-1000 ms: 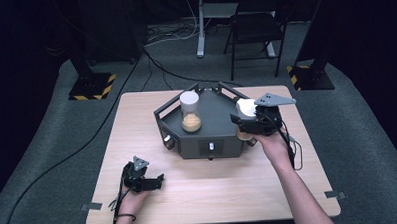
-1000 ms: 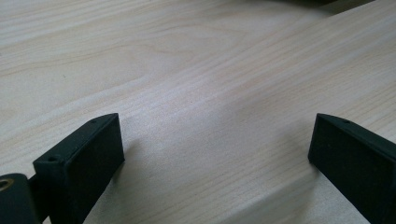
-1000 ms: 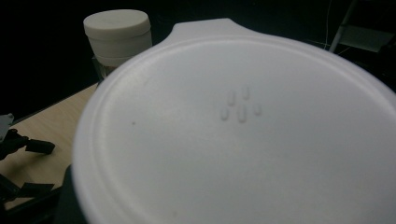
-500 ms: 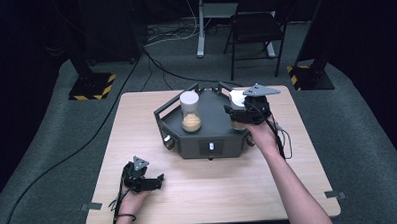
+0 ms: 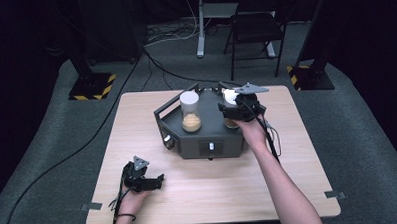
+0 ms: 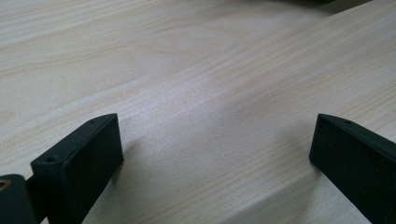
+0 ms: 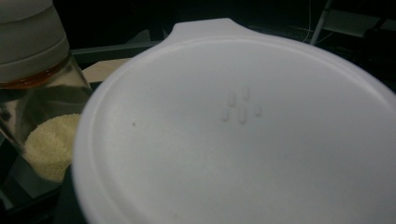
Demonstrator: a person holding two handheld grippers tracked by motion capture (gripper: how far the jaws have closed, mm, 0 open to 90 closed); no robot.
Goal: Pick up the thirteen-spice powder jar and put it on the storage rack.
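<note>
The left gripper (image 5: 156,181) rested on the table (image 5: 299,188), jaws spread, gripping nothing. Well apart, the right gripper (image 5: 225,109) sat over the dark machine (image 5: 207,136), directly above a white lid (image 7: 243,135); its jaw state could not be told.

Bare table (image 5: 137,124) lies open left of the dark machine (image 5: 202,137); on it a lidded jar (image 5: 190,111) blocks the middle.
</note>
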